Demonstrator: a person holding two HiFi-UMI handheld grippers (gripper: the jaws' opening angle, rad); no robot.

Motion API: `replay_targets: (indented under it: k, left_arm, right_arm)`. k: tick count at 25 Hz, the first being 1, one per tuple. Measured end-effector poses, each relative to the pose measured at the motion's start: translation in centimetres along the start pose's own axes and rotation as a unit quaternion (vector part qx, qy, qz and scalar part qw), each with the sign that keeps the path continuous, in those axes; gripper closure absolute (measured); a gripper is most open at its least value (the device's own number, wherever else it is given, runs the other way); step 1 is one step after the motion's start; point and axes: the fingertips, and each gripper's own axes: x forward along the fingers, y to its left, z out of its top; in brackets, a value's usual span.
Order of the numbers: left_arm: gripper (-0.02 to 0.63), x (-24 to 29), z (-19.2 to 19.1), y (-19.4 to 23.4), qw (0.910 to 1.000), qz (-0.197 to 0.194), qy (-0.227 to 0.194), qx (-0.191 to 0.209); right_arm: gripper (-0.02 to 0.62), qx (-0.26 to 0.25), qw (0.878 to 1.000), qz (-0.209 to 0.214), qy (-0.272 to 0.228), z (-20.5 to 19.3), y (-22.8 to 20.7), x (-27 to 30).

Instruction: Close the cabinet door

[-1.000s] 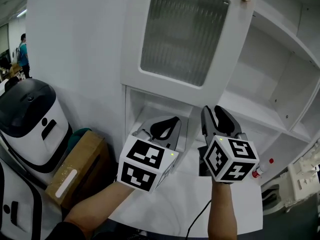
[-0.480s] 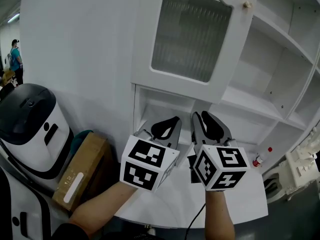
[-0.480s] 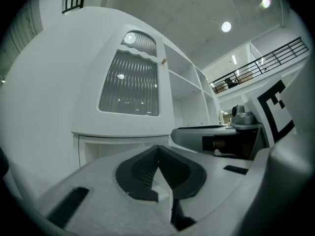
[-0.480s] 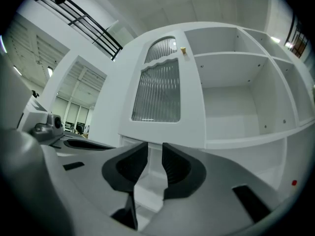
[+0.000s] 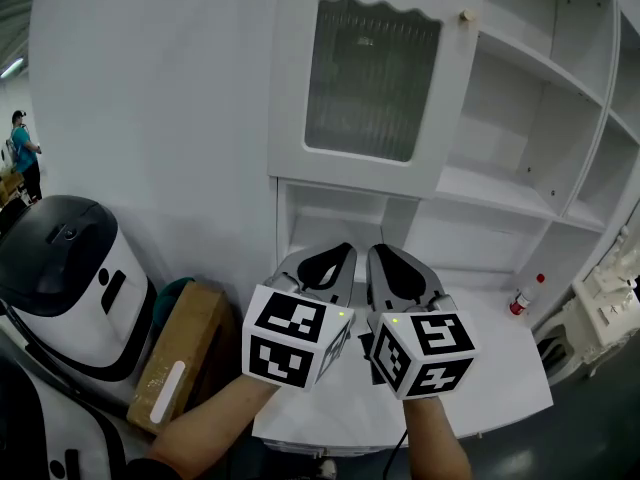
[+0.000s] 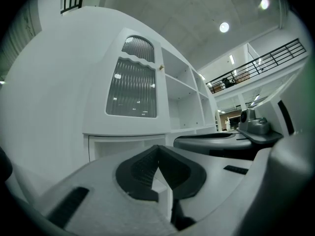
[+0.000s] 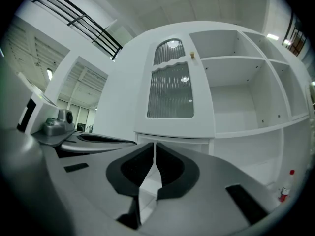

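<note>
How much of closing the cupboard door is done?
Nearly all, it seems. Done: the cabinet door looks flush with the cabinet front, its knob beside the open shelves. In hand: nothing. The left gripper is shut and empty, and the right gripper is closing on nothing; both are short of the door. Left: perhaps only checking it sits fully shut.

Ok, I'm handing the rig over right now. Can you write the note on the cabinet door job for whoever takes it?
Left claw: shut, empty.
Right claw: empty, jaws closing, almost together.
Both are level, side by side over the white counter.
The cabinet door, with ribbed glass and a small knob at its upper right, is above and ahead of them. Neither claw touches it.
Done: the door looks at or near the cabinet front, but I cannot tell if it is fully seated.
Left: check the knob edge and push it home if a gap shows.
</note>
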Motion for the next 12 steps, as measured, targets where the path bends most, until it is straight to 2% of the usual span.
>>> replay_targets:
  k: [12]
  left_arm:
    - [0.595,-2.6,-1.1,-0.6,0.9999,-0.011,0.012,-0.004]
  right_arm:
    - [0.569,-0.001,1.000,-0.003,0.014,-1.2,2.6,-1.9]
